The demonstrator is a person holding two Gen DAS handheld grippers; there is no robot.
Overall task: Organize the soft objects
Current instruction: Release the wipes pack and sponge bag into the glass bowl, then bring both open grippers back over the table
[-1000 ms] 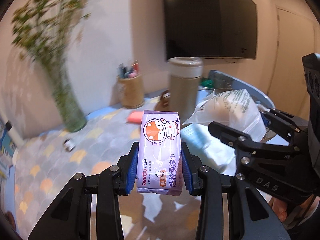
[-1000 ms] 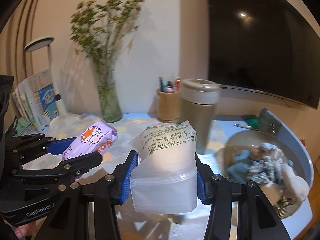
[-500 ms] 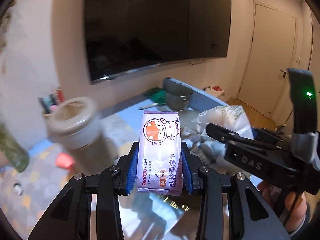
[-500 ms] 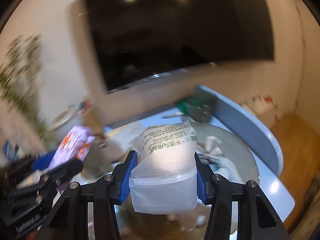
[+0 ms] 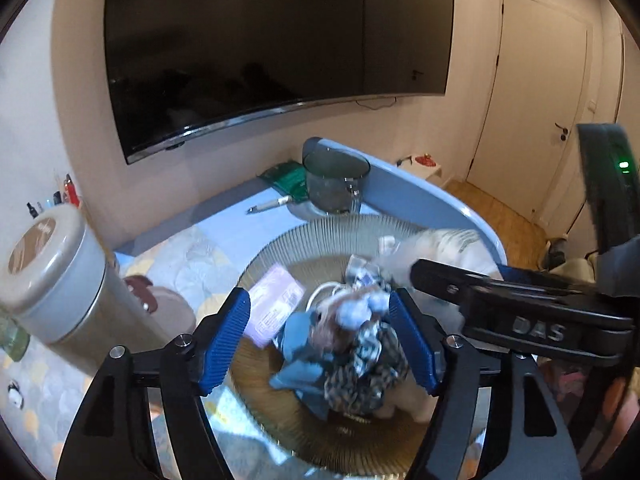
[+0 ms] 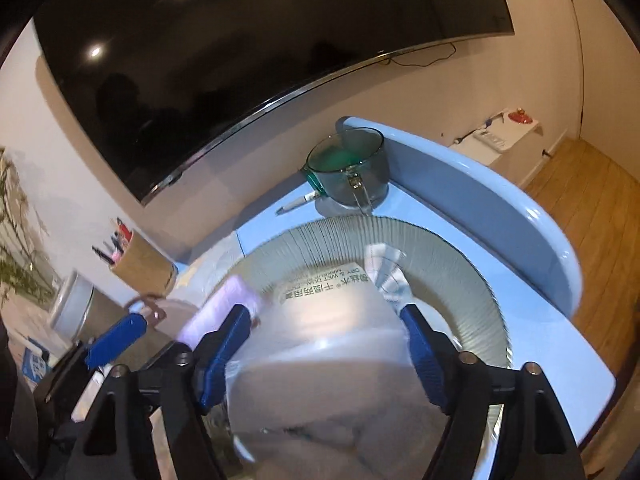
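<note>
My left gripper [image 5: 318, 344] is open and empty over the ribbed glass bowl [image 5: 320, 240]. The purple wet-wipes pack [image 5: 274, 304] is out of its jaws, blurred, over the bowl's left side; it also shows in the right wrist view [image 6: 218, 308]. Soft cloth items [image 5: 352, 344] lie piled in the bowl. My right gripper [image 6: 326, 344] is open over the same bowl [image 6: 460, 256]. The clear bag of sponges [image 6: 328, 336] sits loose between its spread blue pads, blurred. The right gripper also shows at the right of the left wrist view [image 5: 500, 300].
A glass measuring cup [image 6: 348, 168] and a pen [image 6: 296, 204] stand behind the bowl on the blue table [image 6: 560, 344]. A beige lidded canister [image 5: 52, 280] and a pen holder [image 6: 140, 264] stand to the left. The table edge curves close on the right.
Both grippers swung right over the bowl and opened. The wipes pack left my left jaws and dropped toward the bowl. The sponge bag came loose between my right jaws.
</note>
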